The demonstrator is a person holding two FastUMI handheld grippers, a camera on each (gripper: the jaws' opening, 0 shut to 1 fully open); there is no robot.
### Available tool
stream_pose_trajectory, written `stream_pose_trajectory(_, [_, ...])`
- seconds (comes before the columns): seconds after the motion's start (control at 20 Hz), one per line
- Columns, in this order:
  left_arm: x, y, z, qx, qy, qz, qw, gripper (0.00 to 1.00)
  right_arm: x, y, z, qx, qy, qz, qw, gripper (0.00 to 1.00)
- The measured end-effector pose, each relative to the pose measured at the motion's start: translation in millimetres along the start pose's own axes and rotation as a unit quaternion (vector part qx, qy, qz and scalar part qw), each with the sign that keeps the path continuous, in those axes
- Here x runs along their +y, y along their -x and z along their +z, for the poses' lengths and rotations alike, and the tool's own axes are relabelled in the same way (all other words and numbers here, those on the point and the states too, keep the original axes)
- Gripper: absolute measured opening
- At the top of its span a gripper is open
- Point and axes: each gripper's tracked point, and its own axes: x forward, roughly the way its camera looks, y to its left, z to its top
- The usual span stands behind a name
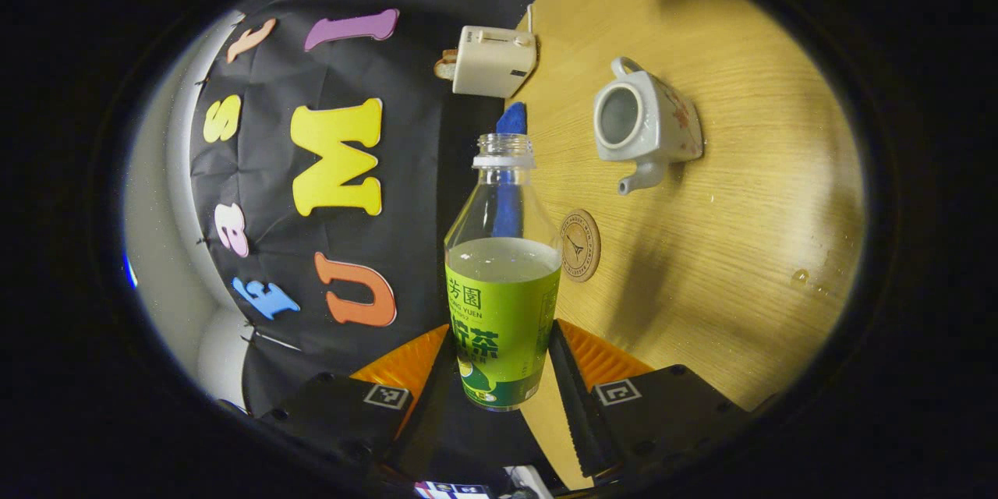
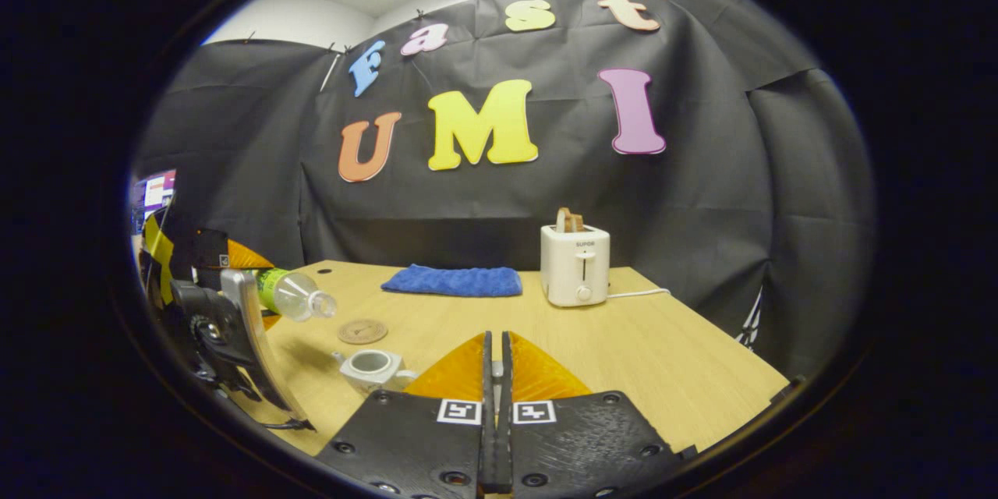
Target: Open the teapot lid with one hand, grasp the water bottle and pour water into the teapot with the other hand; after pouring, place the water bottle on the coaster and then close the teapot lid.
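Gripping water bottle [image 1: 503, 304] tilted, left gripper [image 1: 499, 374] jaws clamped; right gripper [image 2: 496, 405] jaws closed, lidless teapot [image 1: 643, 125] apart.

Recording booth, black cloth wall [image 2: 234, 171], wooden table [image 2: 663, 351], toaster [image 2: 575, 265]

Clear, glossy plastic in the water bottle [image 1: 503, 273], centre of the left gripper view, wrapped low down in a shiny printed film label. Pale wood-grain on the table [image 1: 733, 265], smooth with a low sheen, at right of the same view. Glazed white ceramic on the teapot [image 1: 643, 125], upper right, glossy. Round coaster [image 1: 580, 245] just right of the bottle, matt, probably wood or cork, too small to tell. In the right gripper view, nubby blue terry cloth [image 2: 454, 281] at centre, smooth cream plastic on the toaster [image 2: 575, 265] beside it, and matt, creased black fabric on the wall [image 2: 702, 195] behind.
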Motion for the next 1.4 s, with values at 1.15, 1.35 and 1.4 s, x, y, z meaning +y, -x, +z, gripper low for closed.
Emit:
stream_pose_trajectory(1.15, [24,-8,32,0.032,-0.229,0.012,0.973,0.71,-27,10,-15,0.003,-0.032,0.0,0.999,0.0])
stream_pose_trajectory(1.35, [28,-7,30,0.038,-0.247,0.017,0.968,0.71,-28,10,-15,0.003,-0.034,-0.001,0.999,0.0])
stream_pose_trajectory(1.4, [28,-7,30,0.039,-0.252,0.016,0.967,0.71,-28,10,-16,0.002,-0.035,-0.001,0.999,0.0])
